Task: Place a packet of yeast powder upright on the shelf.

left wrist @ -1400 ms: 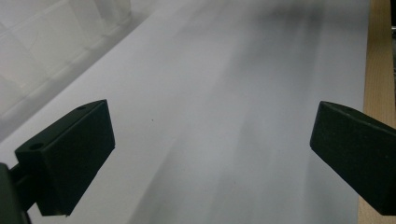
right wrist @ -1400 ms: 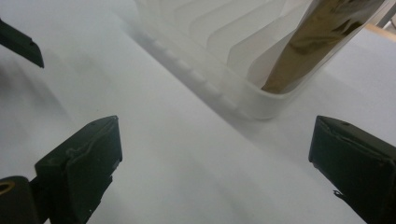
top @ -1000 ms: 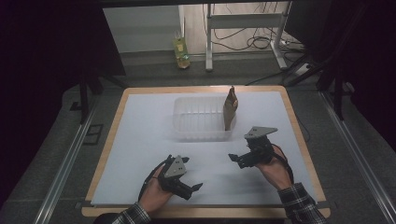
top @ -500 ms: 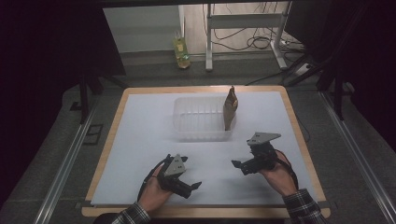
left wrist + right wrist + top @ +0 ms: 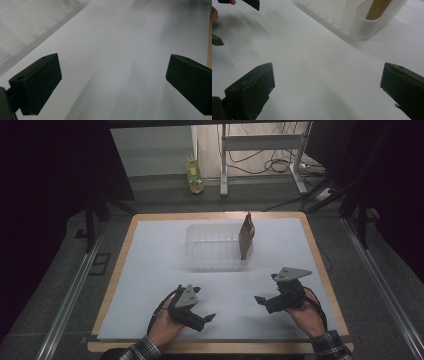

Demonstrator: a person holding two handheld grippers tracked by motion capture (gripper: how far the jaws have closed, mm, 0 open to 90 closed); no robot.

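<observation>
A clear plastic bin [image 5: 217, 247] stands at the middle of the white table top [image 5: 150, 270]. A brown pouch [image 5: 246, 235] stands upright inside the bin's right end. My left gripper [image 5: 205, 321] rests near the front edge, left of centre, open and holding nothing. My right gripper [image 5: 262, 303] is at the front right, also open with nothing between its jaws. In the left gripper view my left gripper [image 5: 112, 82] has its jaws wide apart over bare white surface, the bin [image 5: 25, 20] at upper left. In the right gripper view my right gripper [image 5: 327, 87] faces the bin [image 5: 372, 23] and the pouch [image 5: 378, 8].
The table's wooden rim [image 5: 320, 265] frames the white sheet. A yellow-green bottle [image 5: 194, 172] stands on the floor beyond the table, beside metal legs [image 5: 224, 165] and cables. In the right gripper view the left gripper's jaw [image 5: 250, 3] shows at top left.
My right gripper has drawn back from the bin toward the front edge of the table. The left gripper has barely moved. The bin and pouch are unmoved.
</observation>
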